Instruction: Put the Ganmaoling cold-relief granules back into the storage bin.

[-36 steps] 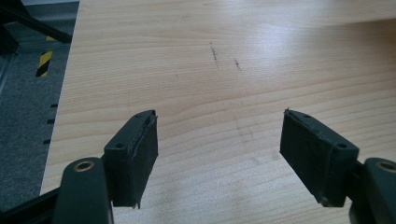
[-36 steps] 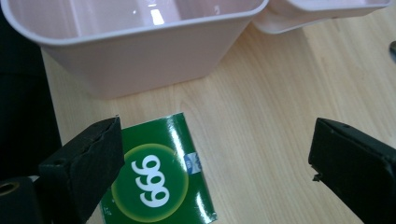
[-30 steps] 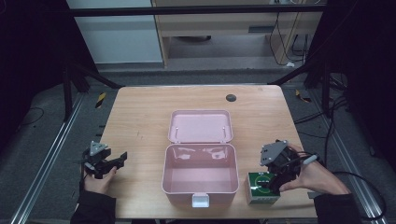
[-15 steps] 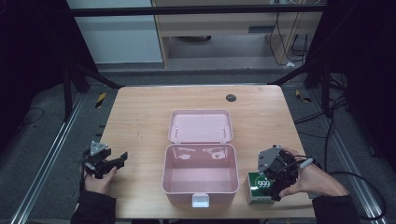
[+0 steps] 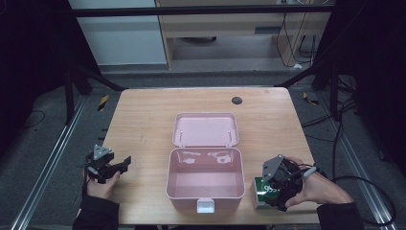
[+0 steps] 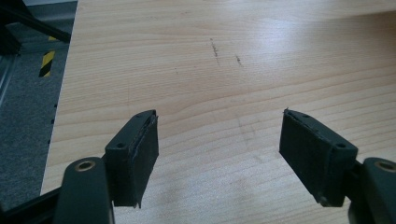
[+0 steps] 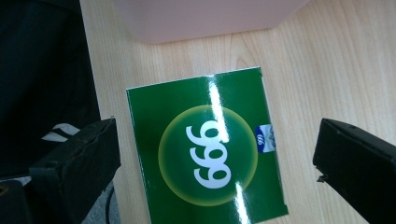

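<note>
Since the earlier frames, our right tongs (image 5: 277, 191) have sunk a little closer to the green box (image 5: 262, 195) at the table's near right edge, and their jaws have just been spreading wider. We see in the right gripper view that the pads now stand well apart on either side of the green box (image 7: 208, 149), touching neither side, so nothing is grasped yet. Our left tongs (image 5: 107, 167) hover released over bare wood near the left edge of the table (image 5: 143, 120), where they were a second ago, jaws spread with nothing between them.

We find the green box lying flat on the table just beside the open pink case (image 5: 205, 184), whose lid (image 5: 205, 130) is folded back.

We judge the next step to be clamping the box and lifting it into the case. Several things could go wrong. Its glossy face suggests slick cardboard, so a light squeeze may let it slide out on the lift. Because it sits close to the table's front edge, a nudge from one pad before the other meets it could push it off. Its closeness to the case wall also leaves little room, and a jaw could strike the case and shift it.
</note>
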Tool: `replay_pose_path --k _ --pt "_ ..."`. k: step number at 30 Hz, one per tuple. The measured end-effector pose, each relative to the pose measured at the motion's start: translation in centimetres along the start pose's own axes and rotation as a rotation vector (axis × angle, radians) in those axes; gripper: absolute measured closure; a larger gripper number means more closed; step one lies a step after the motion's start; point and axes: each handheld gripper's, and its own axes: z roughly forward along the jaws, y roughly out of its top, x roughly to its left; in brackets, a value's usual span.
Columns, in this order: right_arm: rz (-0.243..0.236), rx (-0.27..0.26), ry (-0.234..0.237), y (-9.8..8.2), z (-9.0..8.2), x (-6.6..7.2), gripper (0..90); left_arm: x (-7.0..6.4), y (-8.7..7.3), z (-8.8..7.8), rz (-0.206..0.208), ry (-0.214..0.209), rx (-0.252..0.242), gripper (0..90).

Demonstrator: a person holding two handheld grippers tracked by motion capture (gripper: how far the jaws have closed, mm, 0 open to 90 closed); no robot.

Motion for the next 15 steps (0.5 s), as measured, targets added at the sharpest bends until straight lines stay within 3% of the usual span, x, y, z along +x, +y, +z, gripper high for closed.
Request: replay_pose_path --k 15 --pt "-0.006 0.035 0.04 -0.5 2.5 0.0 1.9 -0.1 0.0 0.2 0.004 0.0 0.003 28.0"
